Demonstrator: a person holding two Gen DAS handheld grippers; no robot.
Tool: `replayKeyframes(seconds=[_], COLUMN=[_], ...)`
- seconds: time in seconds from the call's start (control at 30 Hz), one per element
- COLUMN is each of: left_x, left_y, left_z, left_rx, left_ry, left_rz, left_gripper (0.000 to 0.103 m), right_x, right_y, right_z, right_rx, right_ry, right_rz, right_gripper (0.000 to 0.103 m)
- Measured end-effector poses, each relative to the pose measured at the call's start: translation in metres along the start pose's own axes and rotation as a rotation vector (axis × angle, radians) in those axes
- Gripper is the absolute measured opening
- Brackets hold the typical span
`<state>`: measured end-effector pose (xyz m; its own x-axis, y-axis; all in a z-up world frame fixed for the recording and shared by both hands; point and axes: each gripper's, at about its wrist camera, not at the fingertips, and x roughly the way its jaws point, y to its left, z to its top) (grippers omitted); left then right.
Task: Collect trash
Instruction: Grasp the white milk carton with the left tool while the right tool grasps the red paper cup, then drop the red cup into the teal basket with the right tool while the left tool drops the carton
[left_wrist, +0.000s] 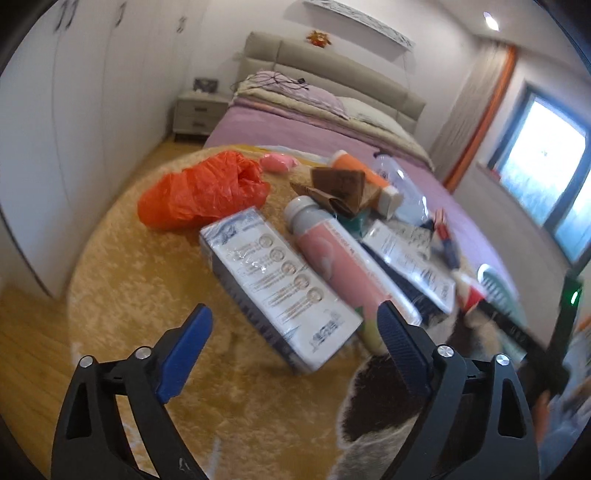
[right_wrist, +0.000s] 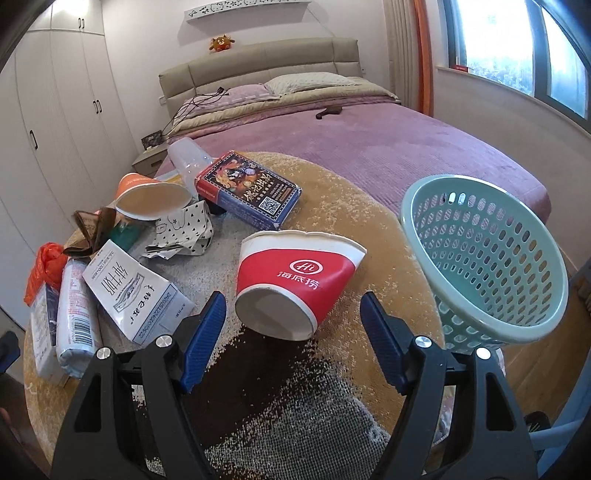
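Trash lies on a round shaggy rug. In the left wrist view my left gripper is open and empty, just short of a white carton and a pink bottle; an orange plastic bag lies behind them. In the right wrist view my right gripper is open and empty, its fingers either side of a tipped red paper cup. A green mesh basket stands tilted to the right.
A blue box, an orange cup, crumpled paper, a white milk carton and a clear bottle lie on the rug. A purple bed stands behind; wardrobes stand left.
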<state>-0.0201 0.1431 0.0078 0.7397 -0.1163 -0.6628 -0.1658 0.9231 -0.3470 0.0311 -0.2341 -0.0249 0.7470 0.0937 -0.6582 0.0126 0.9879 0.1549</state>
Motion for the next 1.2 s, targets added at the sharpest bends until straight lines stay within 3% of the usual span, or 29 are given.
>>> replayKeyframes(seconds=[0.17, 0.27, 0.37, 0.47, 0.63, 0.7, 0.87, 0.93, 0.97, 1.0, 1.1, 1.2], left_x=[0.033, 0.057, 0.074, 0.074, 0.064, 0.058, 0.062, 0.061, 0.058, 0.055, 0.035, 0.011], left_y=[0.010, 0.006, 0.006, 0.000, -0.002, -0.003, -0.011, -0.015, -0.018, -0.019, -0.019, -0.029], left_z=[0.019, 0.023, 0.022, 0.019, 0.007, 0.000, -0.011, -0.015, -0.018, -0.019, -0.025, -0.023], left_rx=[-0.158, -0.170, -0.161, -0.089, 0.037, 0.068, 0.098, 0.107, 0.115, 0.116, 0.078, 0.068], left_ry=[0.042, 0.073, 0.114, 0.118, 0.224, 0.244, 0.223, 0.197, 0.178, 0.168, 0.117, 0.055], left_rz=[0.013, 0.089, 0.152, 0.186, 0.170, 0.187, 0.252, 0.293, 0.314, 0.319, 0.249, 0.191], left_gripper=[0.090, 0.088, 0.078, 0.079, 0.080, 0.082, 0.089, 0.083, 0.074, 0.065, 0.056, 0.055], right_x=[-0.004, -0.005, -0.004, -0.002, 0.020, 0.029, 0.034, 0.031, 0.031, 0.030, 0.021, 0.001], right_y=[-0.005, -0.006, -0.006, -0.001, 0.007, 0.005, 0.007, 0.007, 0.007, 0.006, 0.002, -0.001], right_z=[-0.002, -0.003, -0.001, 0.005, 0.009, 0.009, 0.009, 0.008, 0.008, 0.007, 0.007, 0.008], right_rx=[0.016, 0.014, 0.014, 0.006, -0.001, 0.023, 0.032, 0.027, 0.026, 0.026, 0.028, 0.003], right_ry=[-0.011, 0.006, 0.013, 0.016, 0.080, 0.104, 0.104, 0.085, 0.089, 0.091, 0.056, -0.008], right_rz=[-0.022, -0.007, 0.005, 0.015, -0.056, -0.046, -0.055, -0.063, -0.049, -0.040, -0.005, -0.007], right_gripper=[0.074, 0.074, 0.074, 0.079, 0.080, 0.080, 0.079, 0.074, 0.063, 0.063, 0.063, 0.063])
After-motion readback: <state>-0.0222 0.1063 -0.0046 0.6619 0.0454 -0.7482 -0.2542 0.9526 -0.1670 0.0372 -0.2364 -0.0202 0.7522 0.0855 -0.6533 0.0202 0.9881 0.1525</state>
